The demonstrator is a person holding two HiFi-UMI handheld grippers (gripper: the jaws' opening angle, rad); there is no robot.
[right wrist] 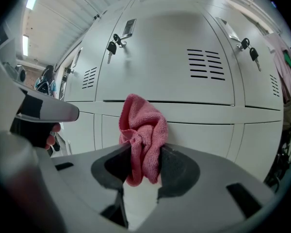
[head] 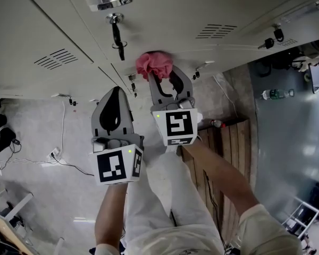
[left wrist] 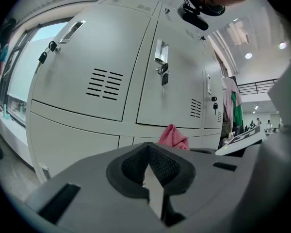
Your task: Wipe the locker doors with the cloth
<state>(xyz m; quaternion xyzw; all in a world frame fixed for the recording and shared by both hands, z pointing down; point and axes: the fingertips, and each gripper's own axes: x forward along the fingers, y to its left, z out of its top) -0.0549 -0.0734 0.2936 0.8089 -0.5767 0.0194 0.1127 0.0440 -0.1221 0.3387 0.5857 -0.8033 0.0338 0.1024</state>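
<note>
A pink cloth (head: pixel 155 64) is bunched between the jaws of my right gripper (head: pixel 163 79), which is shut on it. In the right gripper view the cloth (right wrist: pixel 141 130) sticks up from the gripper (right wrist: pixel 143 161) in front of the seam between upper and lower grey locker doors (right wrist: pixel 184 57); I cannot tell whether it touches them. My left gripper (head: pixel 115 92) hangs lower left of it, shut and empty. Its own view shows the closed jaws (left wrist: pixel 149 152), the cloth (left wrist: pixel 173 137) beyond and the lockers (left wrist: pixel 87 72).
Keys hang from locks on the doors (head: pixel 117 36) (right wrist: pixel 114 42) (left wrist: pixel 162 76). A wooden pallet (head: pixel 226 142) lies on the floor at the right, with a bottle (head: pixel 274 94) beyond it. Cables (head: pixel 53 155) lie at the left. Clothes (left wrist: pixel 233 101) hang past the locker row.
</note>
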